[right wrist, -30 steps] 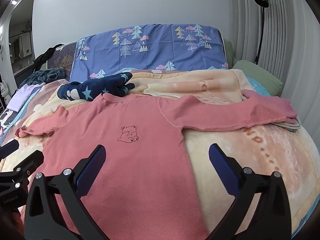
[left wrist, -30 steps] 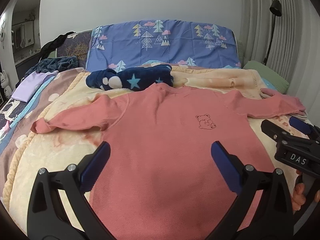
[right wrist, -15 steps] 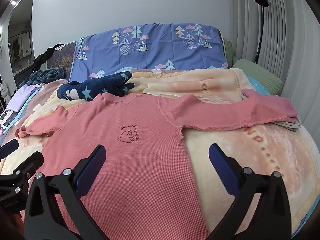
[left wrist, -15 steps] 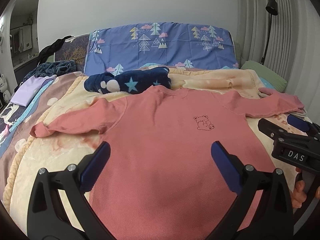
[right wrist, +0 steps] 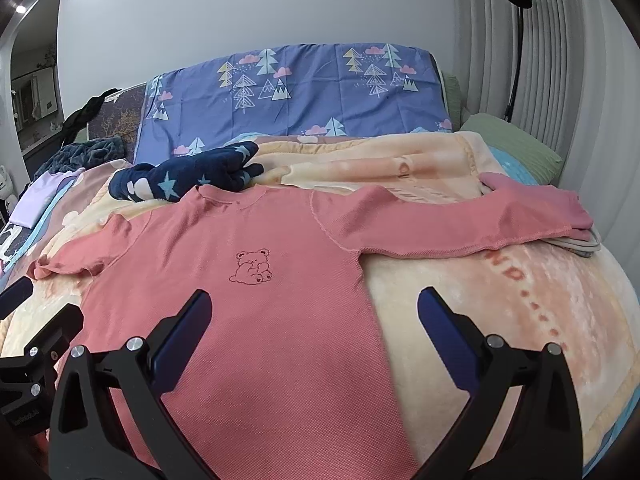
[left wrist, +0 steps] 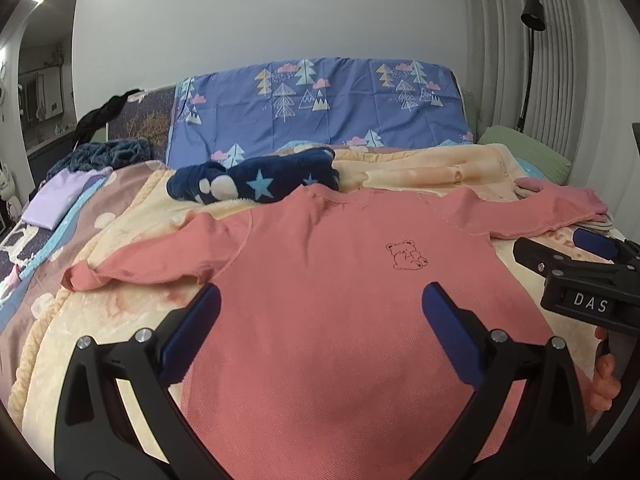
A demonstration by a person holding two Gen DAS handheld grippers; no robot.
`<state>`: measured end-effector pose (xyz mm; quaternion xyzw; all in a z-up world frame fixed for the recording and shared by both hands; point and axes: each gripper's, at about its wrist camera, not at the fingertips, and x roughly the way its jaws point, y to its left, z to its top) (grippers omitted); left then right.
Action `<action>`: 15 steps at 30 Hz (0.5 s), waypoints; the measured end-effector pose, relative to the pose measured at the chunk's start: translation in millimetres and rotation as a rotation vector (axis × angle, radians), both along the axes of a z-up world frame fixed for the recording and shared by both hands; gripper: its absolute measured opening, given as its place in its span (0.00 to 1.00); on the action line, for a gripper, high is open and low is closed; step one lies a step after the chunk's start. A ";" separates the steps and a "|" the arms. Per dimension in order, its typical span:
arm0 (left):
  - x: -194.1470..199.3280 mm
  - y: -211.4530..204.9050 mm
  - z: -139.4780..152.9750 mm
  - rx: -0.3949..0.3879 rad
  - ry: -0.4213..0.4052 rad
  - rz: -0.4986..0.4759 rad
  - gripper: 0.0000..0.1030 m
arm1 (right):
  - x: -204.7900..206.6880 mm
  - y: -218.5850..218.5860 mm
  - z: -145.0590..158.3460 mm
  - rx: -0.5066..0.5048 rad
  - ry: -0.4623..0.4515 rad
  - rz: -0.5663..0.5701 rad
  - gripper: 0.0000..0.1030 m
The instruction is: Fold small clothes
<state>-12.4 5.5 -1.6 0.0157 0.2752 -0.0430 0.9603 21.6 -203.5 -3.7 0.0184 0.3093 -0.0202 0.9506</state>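
Pink shirt (left wrist: 332, 320) lies flat, collar pointing away.

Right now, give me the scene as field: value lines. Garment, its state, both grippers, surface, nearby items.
garment: pink long-sleeve shirt with bear print
state: spread flat, front up, sleeves out, unfolded
left gripper: open, above the shirt's lower part, holding nothing
right gripper: open, over the shirt's side edge, holding nothing
surface: peach blanket on a bed
nearby: navy star-print fleece by the collar; blue tree-print pillow behind
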 end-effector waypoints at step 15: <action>21.4 9.7 -13.4 -0.058 0.167 -0.007 0.98 | 4.0 3.8 -2.8 -0.008 -0.011 0.033 0.99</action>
